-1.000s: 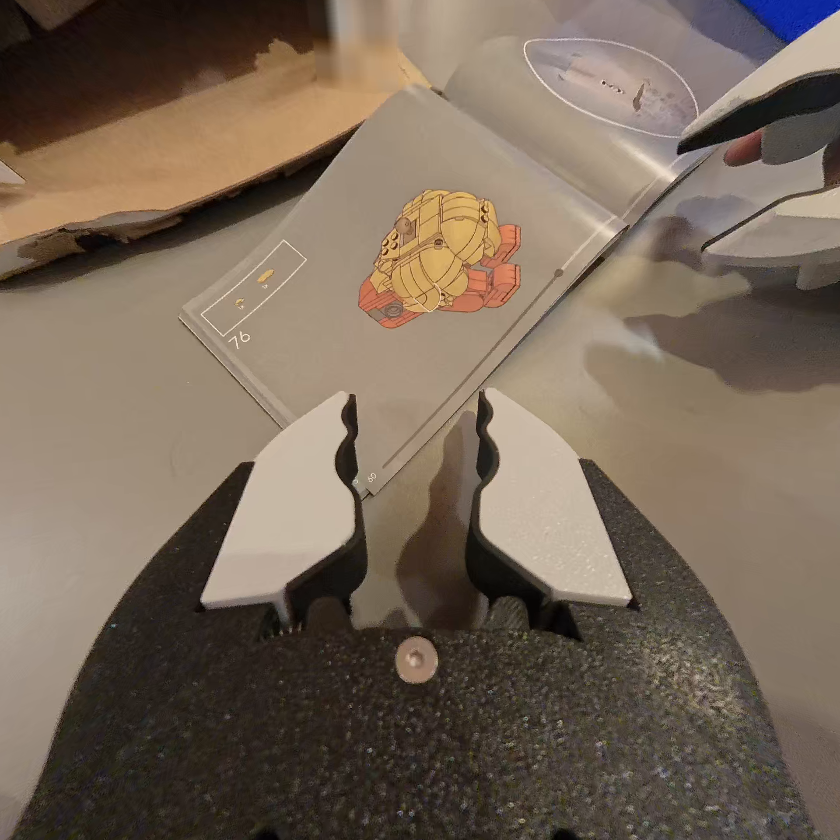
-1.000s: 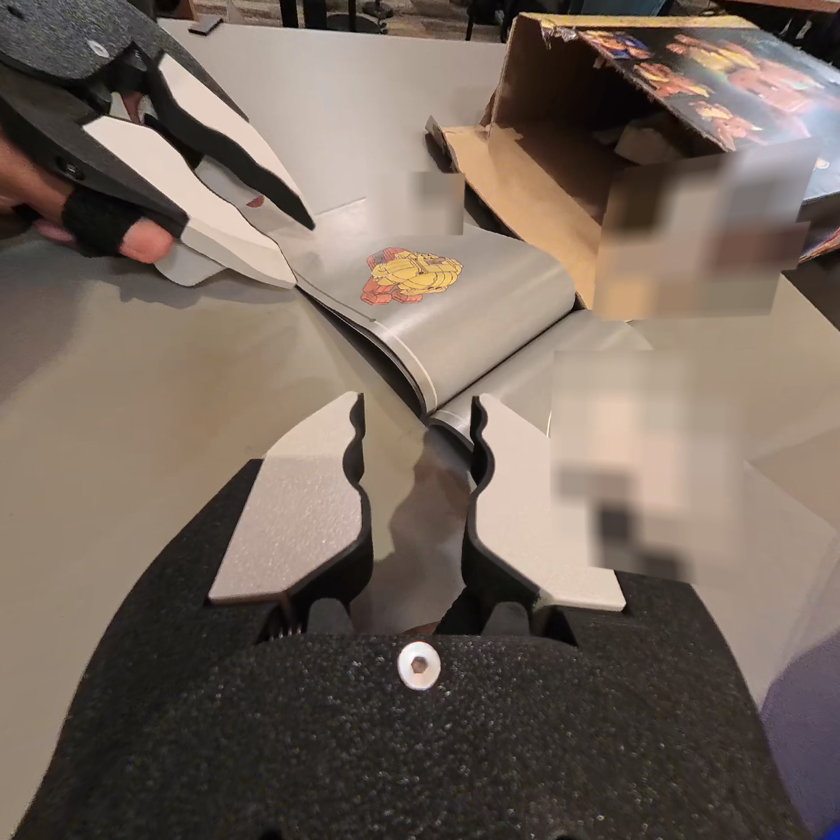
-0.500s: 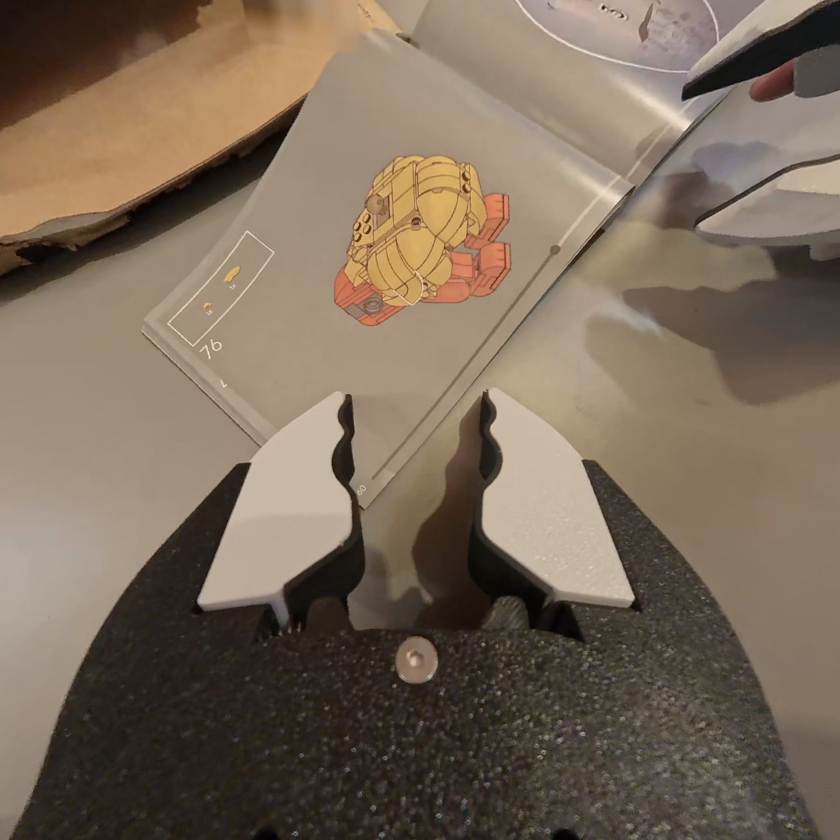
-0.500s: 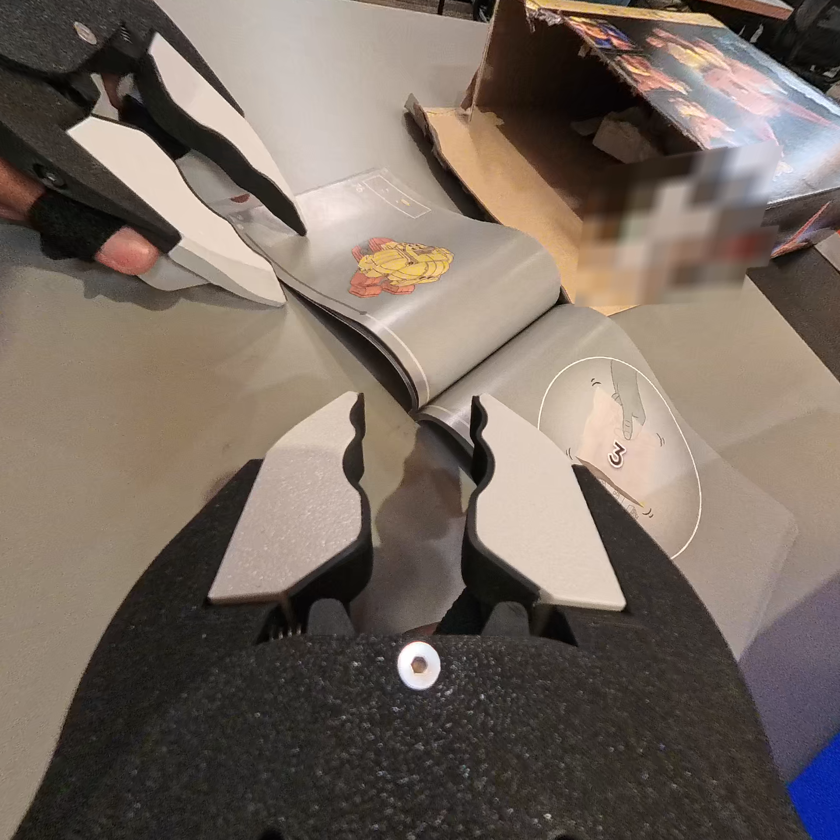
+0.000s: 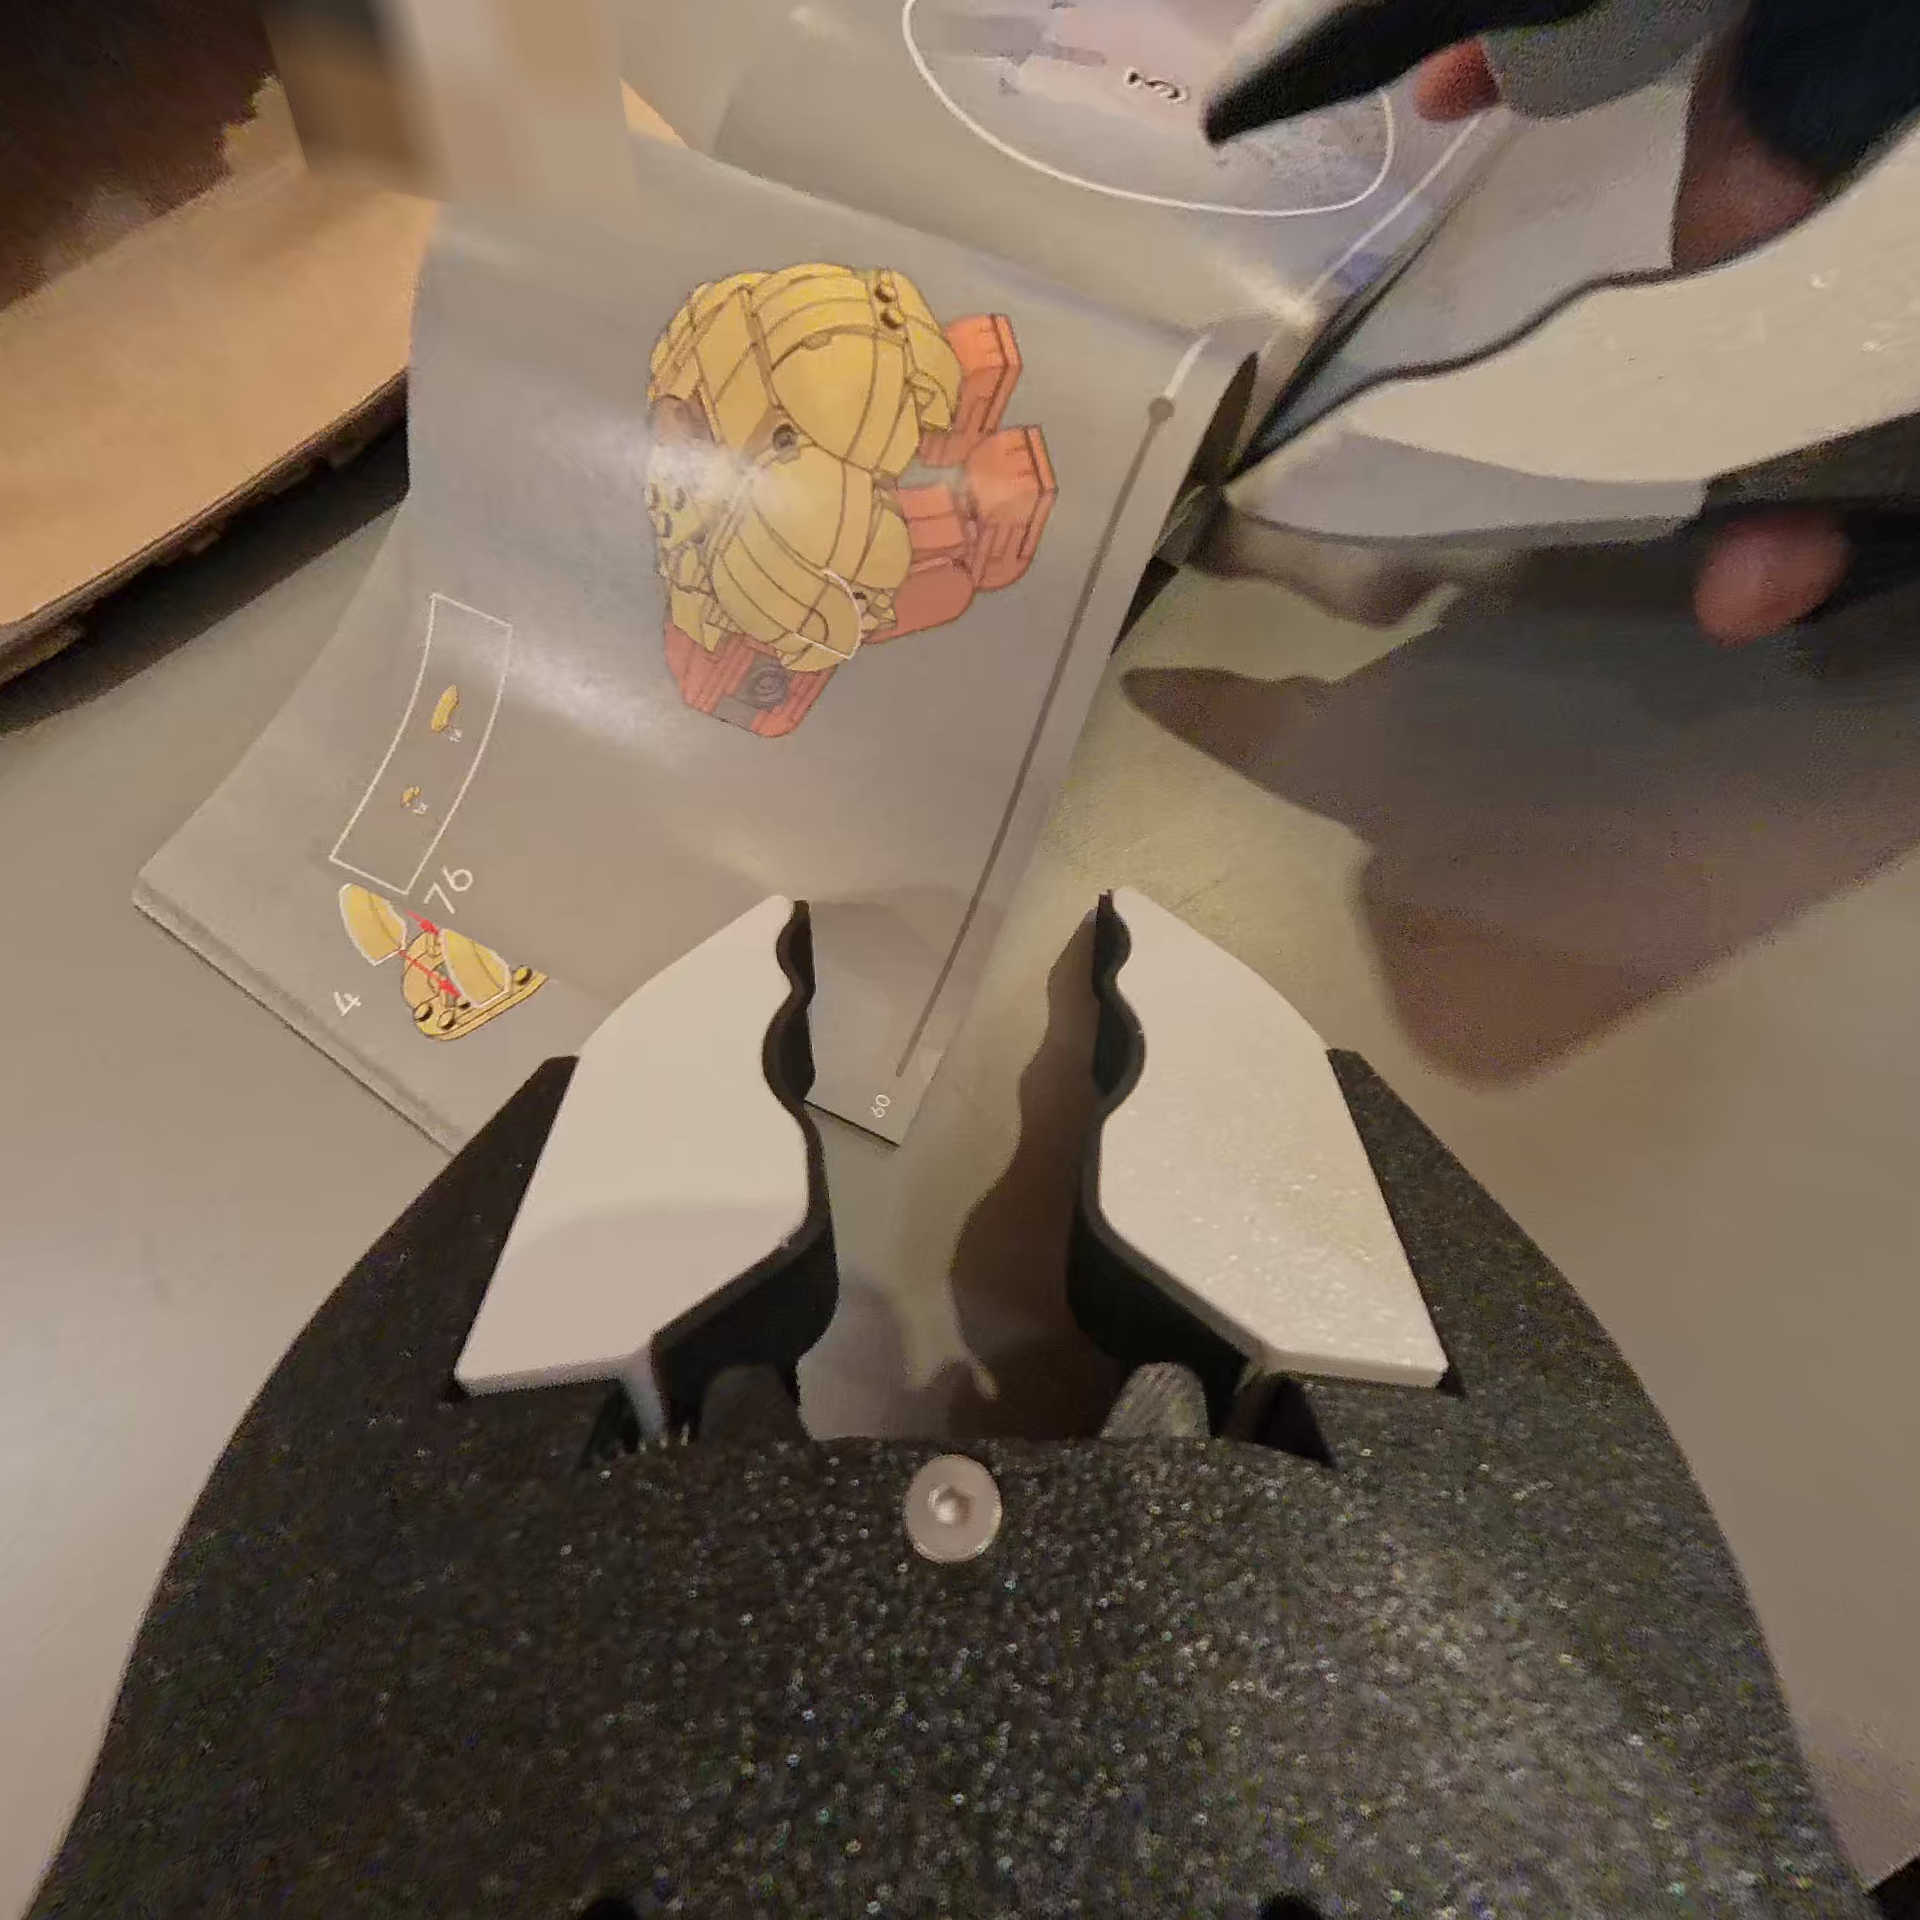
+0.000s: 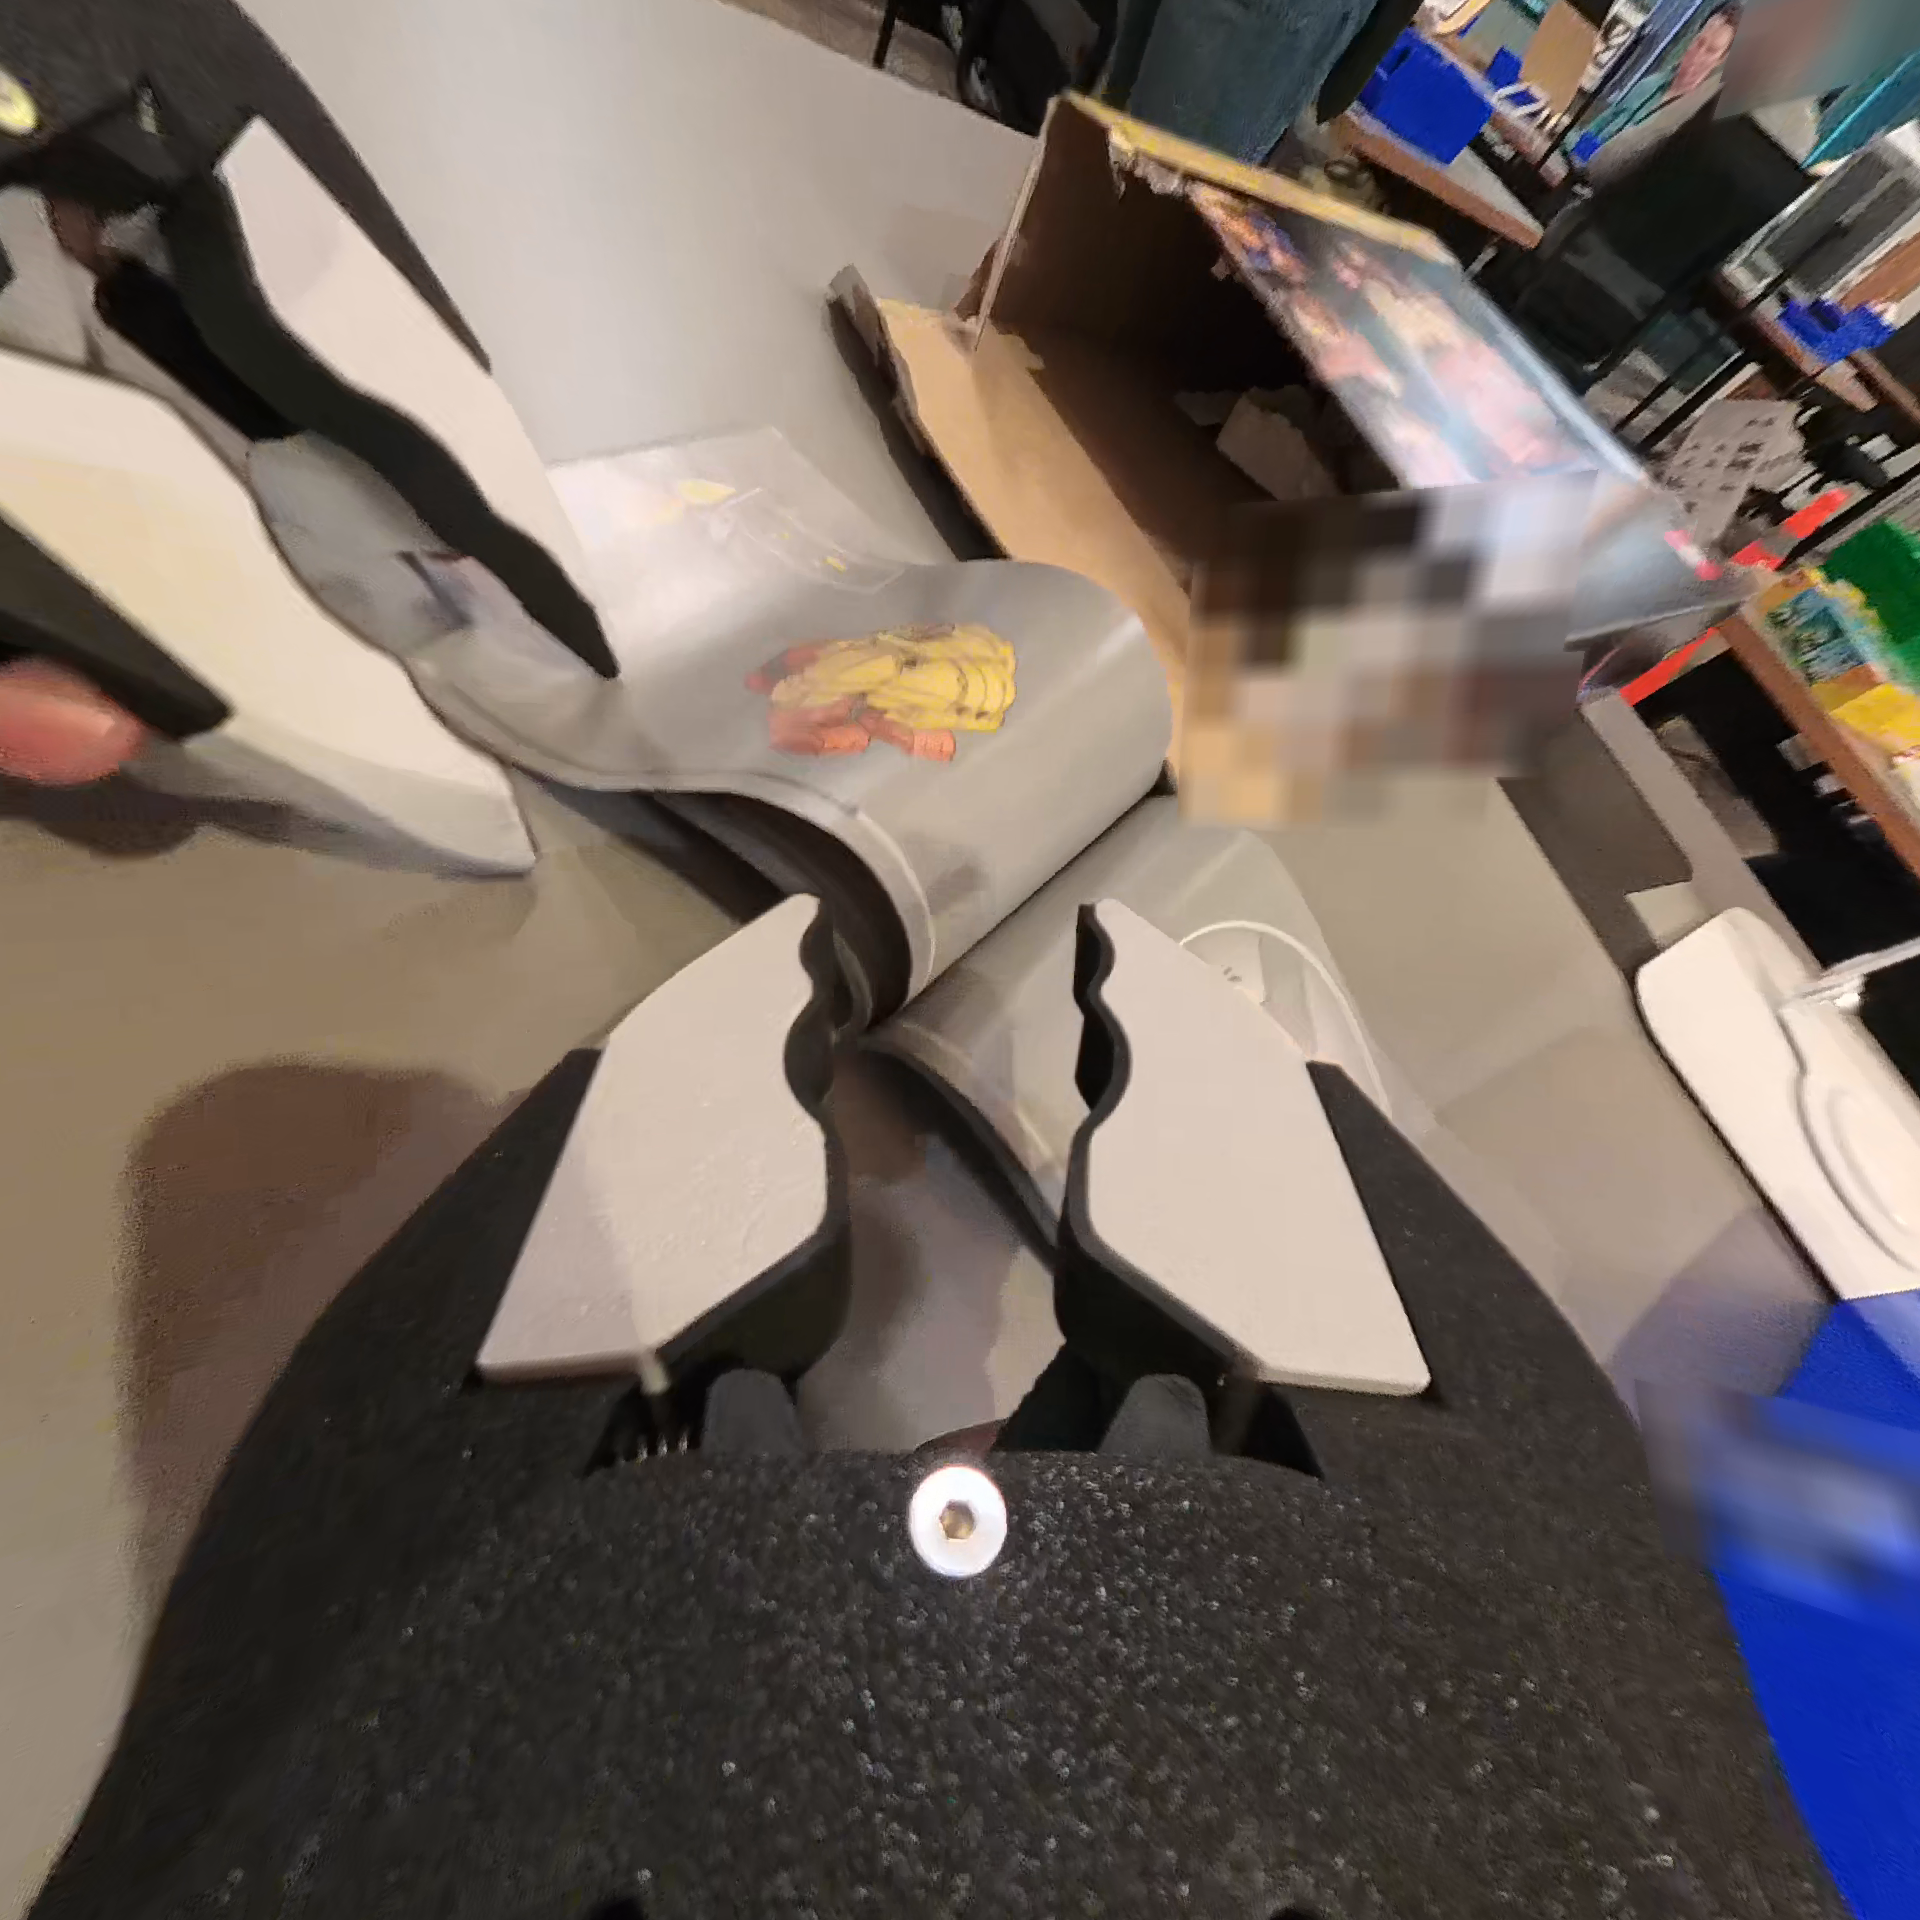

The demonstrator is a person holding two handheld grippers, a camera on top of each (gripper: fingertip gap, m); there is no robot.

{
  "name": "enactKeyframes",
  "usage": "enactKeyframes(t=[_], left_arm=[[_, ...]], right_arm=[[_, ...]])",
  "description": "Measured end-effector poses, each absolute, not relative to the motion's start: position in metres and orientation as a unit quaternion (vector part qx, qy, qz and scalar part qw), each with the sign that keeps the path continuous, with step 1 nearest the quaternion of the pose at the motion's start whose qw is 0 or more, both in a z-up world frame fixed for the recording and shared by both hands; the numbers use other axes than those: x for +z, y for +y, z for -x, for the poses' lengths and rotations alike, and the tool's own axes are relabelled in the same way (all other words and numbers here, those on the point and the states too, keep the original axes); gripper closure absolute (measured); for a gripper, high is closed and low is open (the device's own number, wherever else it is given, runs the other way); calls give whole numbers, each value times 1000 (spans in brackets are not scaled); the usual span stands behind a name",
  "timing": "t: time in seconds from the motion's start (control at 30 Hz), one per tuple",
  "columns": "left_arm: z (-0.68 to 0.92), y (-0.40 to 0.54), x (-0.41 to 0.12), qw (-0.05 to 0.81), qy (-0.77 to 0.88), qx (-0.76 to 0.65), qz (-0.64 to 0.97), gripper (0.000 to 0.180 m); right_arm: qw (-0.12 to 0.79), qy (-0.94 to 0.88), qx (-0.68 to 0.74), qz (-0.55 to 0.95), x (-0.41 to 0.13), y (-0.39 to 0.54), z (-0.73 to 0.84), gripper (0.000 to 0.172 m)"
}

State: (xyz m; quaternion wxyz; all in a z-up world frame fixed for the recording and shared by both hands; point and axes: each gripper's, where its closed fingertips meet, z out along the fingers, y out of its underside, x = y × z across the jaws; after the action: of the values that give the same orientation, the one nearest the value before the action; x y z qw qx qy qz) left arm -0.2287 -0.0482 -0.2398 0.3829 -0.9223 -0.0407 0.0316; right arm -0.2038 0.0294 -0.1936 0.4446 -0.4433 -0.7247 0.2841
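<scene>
An open grey instruction booklet (image 5: 644, 790) lies on the grey table (image 5: 156, 1299). Its top left-hand page, printed with a yellow and orange brick model, curls up off the pages below. My left gripper (image 5: 945, 914) is open, and the lifted page's near corner lies between its fingers with a gap to the right finger (image 5: 1195, 1060). The right wrist view shows the page (image 6: 935, 686) running between the left gripper's (image 6: 566, 758) fingers. My right gripper (image 6: 948, 914) is open and straddles the booklet's spine at its near end. It also shows in the left wrist view (image 5: 1210, 312), held by a hand.
A torn-open cardboard box (image 6: 1091, 436) with a printed lid lies just beyond the booklet, also in the left wrist view (image 5: 156, 416). A white object (image 6: 1766, 1091) lies on the table to the right. A blue thing (image 6: 1849, 1507) is near right. Tables and shelves with bins stand behind. From the right gripper's tips to the white object (image 6: 1766, 1091) is close to 35 centimeters.
My left gripper has moved forward over the page corner, and the top page has lifted and curled, uncovering the page beneath. My right gripper has closed in on the spine. Both stayed open.
</scene>
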Motion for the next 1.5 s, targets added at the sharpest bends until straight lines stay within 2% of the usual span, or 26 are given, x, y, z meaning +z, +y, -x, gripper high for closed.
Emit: enactKeyframes(t=[0.13,0.33,0.6,0.93,1.07,1.17,1.33,1.5], left_arm=[[224,-47,-238,389,-30,29,920,128],[232,-52,-220,450,-66,8,891,127],[248,-65,-218,458,-93,5,884,128],[248,-56,-221,448,-69,6,891,128],[239,-45,-224,434,-39,4,900,129],[234,-34,-211,454,-25,1,890,130],[228,-11,-175,494,3,-10,869,132],[227,20,-157,502,15,-50,863,135]], right_arm=[[474,-714,267,441,-180,35,216,126],[509,-660,281,476,-160,60,209,126],[461,-549,308,626,-178,118,174,129],[453,-501,287,680,-186,149,132,139],[439,-567,287,635,-189,124,142,137],[430,-654,272,560,-195,85,151,139],[454,-747,228,429,-196,32,166,145],[491,-759,216,370,-181,7,181,158]])
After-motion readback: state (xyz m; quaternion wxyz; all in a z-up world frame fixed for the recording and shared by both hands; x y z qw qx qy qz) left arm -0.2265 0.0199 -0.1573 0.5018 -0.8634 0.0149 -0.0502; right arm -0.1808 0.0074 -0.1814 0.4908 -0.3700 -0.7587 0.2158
